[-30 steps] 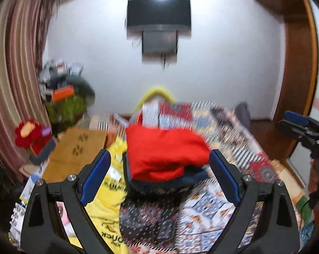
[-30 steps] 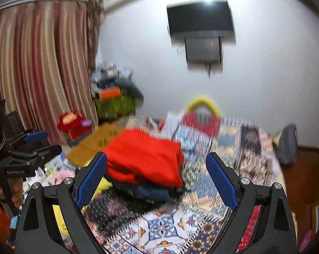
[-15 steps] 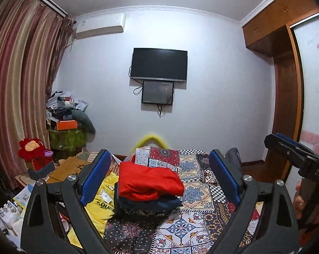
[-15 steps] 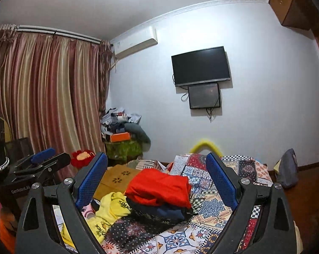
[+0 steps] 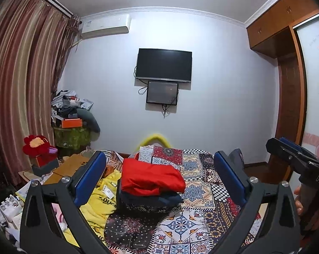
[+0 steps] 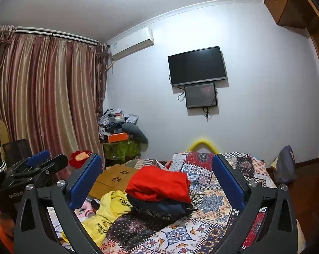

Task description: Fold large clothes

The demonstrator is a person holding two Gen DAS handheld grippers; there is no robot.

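- Left gripper (image 5: pixel 159 177) and right gripper (image 6: pixel 157 180) both stand with jaws wide apart, having just opened further, nothing between them; both are held above the near end of the bed, apart from the clothes.
- A folded red garment (image 5: pixel 151 177) tops a stack on a folded dark navy garment (image 5: pixel 149 200), on the patchwork bedspread (image 5: pixel 201 192).
- A crumpled yellow garment (image 5: pixel 100 199) with black lettering lies just left of the stack, touching it.
- Beside the bed: a wooden lap table (image 6: pixel 115 177), a red plush flower (image 5: pixel 35 146), a cluttered green stand (image 5: pixel 71 135).
- On the white wall: a television (image 5: pixel 164 65), a smaller screen (image 5: pixel 162 93) below, an air conditioner (image 5: pixel 105 26); striped curtains (image 6: pixel 43 97) at left, a wooden wardrobe (image 5: pixel 286 97) at right.
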